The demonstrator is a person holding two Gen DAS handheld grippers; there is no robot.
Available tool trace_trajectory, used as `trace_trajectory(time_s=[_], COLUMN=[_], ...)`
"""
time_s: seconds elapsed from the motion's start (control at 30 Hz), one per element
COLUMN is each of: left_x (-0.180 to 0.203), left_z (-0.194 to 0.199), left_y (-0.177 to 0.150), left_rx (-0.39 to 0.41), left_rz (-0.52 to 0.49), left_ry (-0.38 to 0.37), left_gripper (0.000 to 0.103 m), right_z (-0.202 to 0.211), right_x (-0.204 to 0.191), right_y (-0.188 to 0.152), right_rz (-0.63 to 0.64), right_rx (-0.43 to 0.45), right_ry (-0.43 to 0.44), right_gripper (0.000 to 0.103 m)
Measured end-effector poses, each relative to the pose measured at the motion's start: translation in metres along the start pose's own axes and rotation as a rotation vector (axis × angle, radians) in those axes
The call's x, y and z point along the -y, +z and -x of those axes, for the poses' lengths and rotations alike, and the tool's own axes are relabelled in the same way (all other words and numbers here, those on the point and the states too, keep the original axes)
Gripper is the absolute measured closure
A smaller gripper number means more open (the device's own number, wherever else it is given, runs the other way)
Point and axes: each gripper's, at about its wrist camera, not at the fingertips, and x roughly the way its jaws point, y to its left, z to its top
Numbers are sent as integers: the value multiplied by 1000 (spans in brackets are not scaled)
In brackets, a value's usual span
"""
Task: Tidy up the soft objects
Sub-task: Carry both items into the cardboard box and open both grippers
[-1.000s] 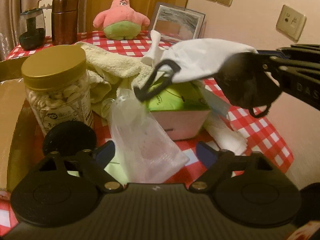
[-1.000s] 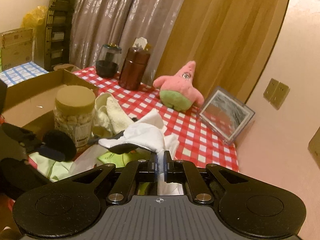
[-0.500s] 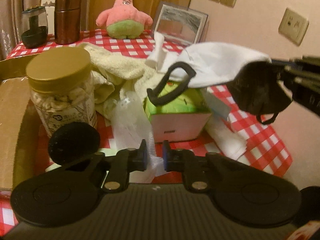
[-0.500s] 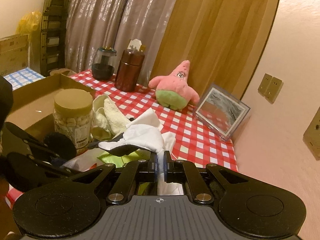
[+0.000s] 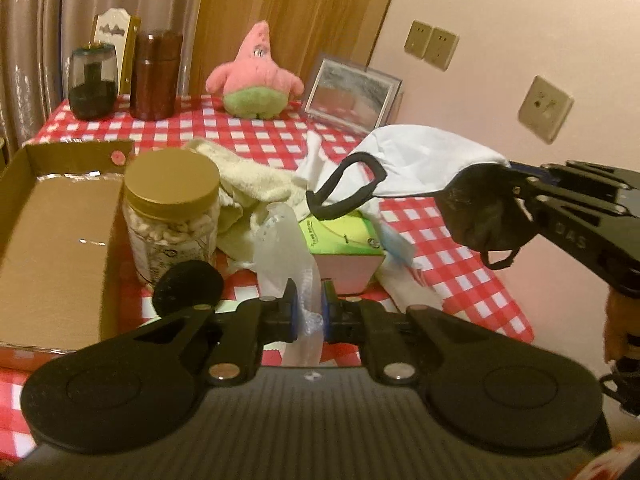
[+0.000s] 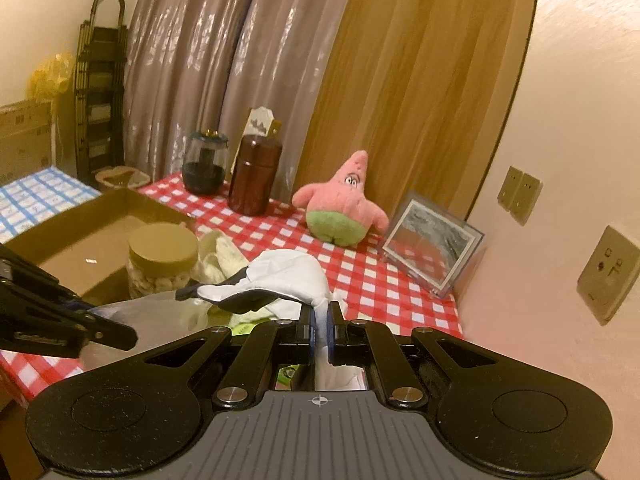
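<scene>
My left gripper [image 5: 308,307] is shut on a clear plastic bag [image 5: 294,256], lifted over the table's near edge. My right gripper [image 6: 319,324] is shut on a white face mask with black lining and black ear loops [image 6: 280,276]; in the left wrist view the mask [image 5: 420,164] hangs in the air at the right, above a green tissue box [image 5: 344,236]. A cream towel [image 5: 248,180] lies crumpled behind the box. A pink starfish plush [image 5: 254,76] sits at the back of the red checked table [image 5: 248,136].
An open cardboard box [image 5: 52,236] lies at the left. A gold-lidded jar [image 5: 172,204] stands beside it. A dark glass jar [image 5: 92,80], a brown canister [image 5: 154,76] and a picture frame [image 5: 352,92] stand at the back. The wall with sockets [image 5: 544,108] is at the right.
My left gripper went from open to shut on the plastic bag and has lifted and drawn back with it. My right gripper has risen a little with the mask.
</scene>
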Motion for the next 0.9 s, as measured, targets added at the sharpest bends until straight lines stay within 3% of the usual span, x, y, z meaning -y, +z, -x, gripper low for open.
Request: trace_trajectory(time_s=[0.27,0.57,0.9], left_x=[-10,-44,-131], left_z=[61,123,131], left_y=[11,20,17], left_rx=[69,143,121], left_rz=[-25,-48,5], left_ry=[-1,95,208], left_gripper=[94,94,94], right_z=[26,33,-30], right_x=[-19,-59,-130], right_y=[24,68,104], right_rz=[-20,-57,-156], right_rx=[54,122,77], right_ry=[31,132,293], right_gripper=[97,97,97])
